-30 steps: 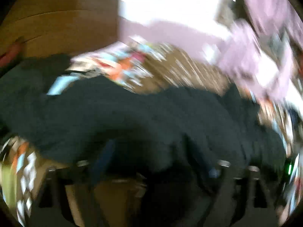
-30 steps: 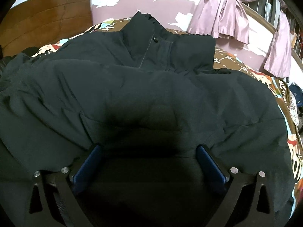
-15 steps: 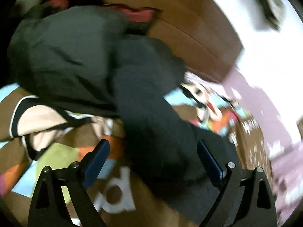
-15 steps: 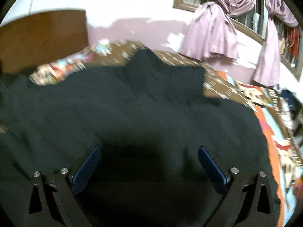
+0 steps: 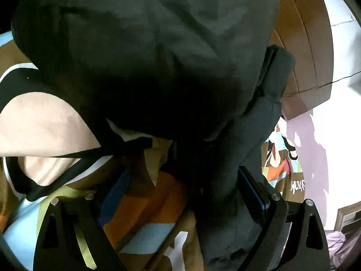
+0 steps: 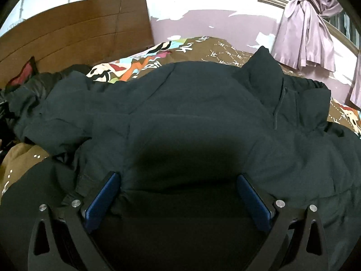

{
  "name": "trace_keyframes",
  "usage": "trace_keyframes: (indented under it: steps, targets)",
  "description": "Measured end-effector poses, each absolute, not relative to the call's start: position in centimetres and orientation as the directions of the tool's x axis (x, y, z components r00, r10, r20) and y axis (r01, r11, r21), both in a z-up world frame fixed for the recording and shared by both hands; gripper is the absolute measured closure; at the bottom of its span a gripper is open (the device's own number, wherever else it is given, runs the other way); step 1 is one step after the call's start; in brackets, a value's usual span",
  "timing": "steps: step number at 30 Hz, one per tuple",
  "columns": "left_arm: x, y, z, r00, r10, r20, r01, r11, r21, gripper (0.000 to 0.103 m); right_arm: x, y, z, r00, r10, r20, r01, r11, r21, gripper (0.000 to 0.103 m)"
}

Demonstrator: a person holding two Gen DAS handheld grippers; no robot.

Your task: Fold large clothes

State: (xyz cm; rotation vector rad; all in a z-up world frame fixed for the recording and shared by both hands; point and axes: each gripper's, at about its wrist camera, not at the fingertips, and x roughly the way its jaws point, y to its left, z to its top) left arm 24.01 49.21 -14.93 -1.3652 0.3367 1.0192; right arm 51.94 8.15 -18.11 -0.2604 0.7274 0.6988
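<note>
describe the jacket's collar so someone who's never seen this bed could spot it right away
Start at the wooden headboard and drop to the patterned bedspread, where the dark puffy jacket lies spread out. Follow its far edge toward the tied lilac curtain: the collar is the only part standing up in a peak, with a zipper line running down from it.

Dim, sharp fisheye frames, bowed black-cornered edges, heavy shadow on the dark jacket [image 6: 203, 113].
</note>
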Motion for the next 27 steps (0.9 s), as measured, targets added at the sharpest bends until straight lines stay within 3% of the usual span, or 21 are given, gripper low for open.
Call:
trace_keyframes:
  steps: [3, 5, 7, 9, 16, 21, 27]
  targets:
    - [23.8, 49.0, -14.3, 0.593, 0.412, -0.691, -0.735, -0.072, -0.674, 0.014, 52.0, 8.2, -18.3, 0.536, 0.49, -0.688, -0.665, 0.746, 0.013, 0.0]
    - [23.7, 48.6, -13.7, 0.623, 0.428, -0.655, -0.712, -0.037, -0.701, 0.019, 52.1, 8.2, -18.3, 0.538, 0.491, -0.685, -0.665, 0.747, 0.013, 0.0]
    - [23.8, 48.3, -12.9, 0.631, 0.434, -0.643, -0.717, 0.012, -0.696, 0.061, 52.0, 8.3, -18.3, 0.539, 0.493, -0.683, -0.665, 0.747, 0.014, 0.0]
    - [24.4, 47.7, -11.5, 0.633, 0.437, -0.639, -0.735, 0.082, -0.673, 0.09, 51.7, 8.2, -18.2, 0.536, 0.497, -0.682, -0.665, 0.746, 0.021, 0.0]
    - [26.1, 41.8, -4.1, 0.737, 0.522, -0.429, -0.655, 0.395, -0.644, 0.099, 52.6, 6.5, -17.5, 0.466, 0.585, -0.664, -0.683, 0.715, 0.15, 0.0]
    - [29.3, 34.6, 1.4, 0.884, 0.388, -0.261, -0.467, 0.698, -0.543, 0.099, 53.8, 1.3, -15.4, 0.472, 0.623, -0.624, -0.611, 0.741, 0.277, 0.0]
    - [35.1, 26.5, 4.6, 0.962, 0.144, -0.232, -0.231, 0.881, -0.412, 0.099, 55.7, -7.5, -13.1, 0.589, 0.534, -0.607, -0.464, 0.838, 0.286, 0.0]
